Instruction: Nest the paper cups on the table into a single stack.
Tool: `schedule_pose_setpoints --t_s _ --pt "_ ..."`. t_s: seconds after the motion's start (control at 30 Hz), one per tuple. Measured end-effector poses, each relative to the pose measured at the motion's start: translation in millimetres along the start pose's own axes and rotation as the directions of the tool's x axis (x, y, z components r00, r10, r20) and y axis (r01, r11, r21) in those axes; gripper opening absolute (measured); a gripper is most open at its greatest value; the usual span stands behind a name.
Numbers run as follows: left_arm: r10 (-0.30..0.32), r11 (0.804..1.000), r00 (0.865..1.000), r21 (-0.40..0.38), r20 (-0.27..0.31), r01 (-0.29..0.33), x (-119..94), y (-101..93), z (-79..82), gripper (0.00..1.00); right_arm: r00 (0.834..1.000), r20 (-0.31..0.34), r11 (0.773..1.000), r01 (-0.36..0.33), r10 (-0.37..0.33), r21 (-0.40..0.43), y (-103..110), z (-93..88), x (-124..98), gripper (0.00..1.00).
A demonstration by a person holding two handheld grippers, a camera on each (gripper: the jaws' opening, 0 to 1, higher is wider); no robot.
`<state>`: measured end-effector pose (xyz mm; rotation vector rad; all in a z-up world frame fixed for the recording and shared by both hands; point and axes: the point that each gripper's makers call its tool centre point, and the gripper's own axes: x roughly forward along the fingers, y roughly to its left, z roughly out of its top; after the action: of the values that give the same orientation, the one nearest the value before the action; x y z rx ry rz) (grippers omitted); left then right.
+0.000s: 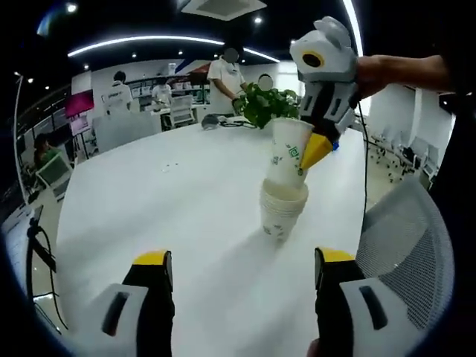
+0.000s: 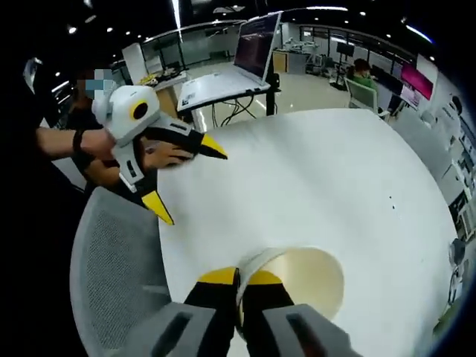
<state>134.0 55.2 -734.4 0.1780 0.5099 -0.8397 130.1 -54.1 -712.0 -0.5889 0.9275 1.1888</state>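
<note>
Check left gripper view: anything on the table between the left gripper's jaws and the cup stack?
Nothing: in the left gripper view, bare white table runs from the left gripper to the cup stack.

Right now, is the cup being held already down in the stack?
Partly in. The held cup leans, its base inside the stack, the right gripper pinching its rim.

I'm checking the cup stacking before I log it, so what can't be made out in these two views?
- Left gripper view: number of cups in the stack is unclear; rims too small.
- Left gripper view: print on the held paper cup is too small.
- Right gripper view: the held cup's outside is hidden; the right gripper pinches its rim, camera looks inside.
</note>
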Motion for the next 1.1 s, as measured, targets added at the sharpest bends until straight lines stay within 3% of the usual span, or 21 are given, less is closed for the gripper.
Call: schedule_pose_setpoints --t_s 0.5,1.1 --pt "0.000 1.000 1.000 0.000 -0.004 0.000 -2 -3.8 -1.0 0.76 0.994 -0.108 0.997 0.013 -0.021 -0.072 -7 -17.8 9 0.00" --pt "-0.023 1.000 1.000 0.003 -0.016 0.023 2 -10.6 -6.3 0.76 0.990 -0.143 0.998 -0.001 -0.008 -0.062 -7 -23.5 33 0.00"
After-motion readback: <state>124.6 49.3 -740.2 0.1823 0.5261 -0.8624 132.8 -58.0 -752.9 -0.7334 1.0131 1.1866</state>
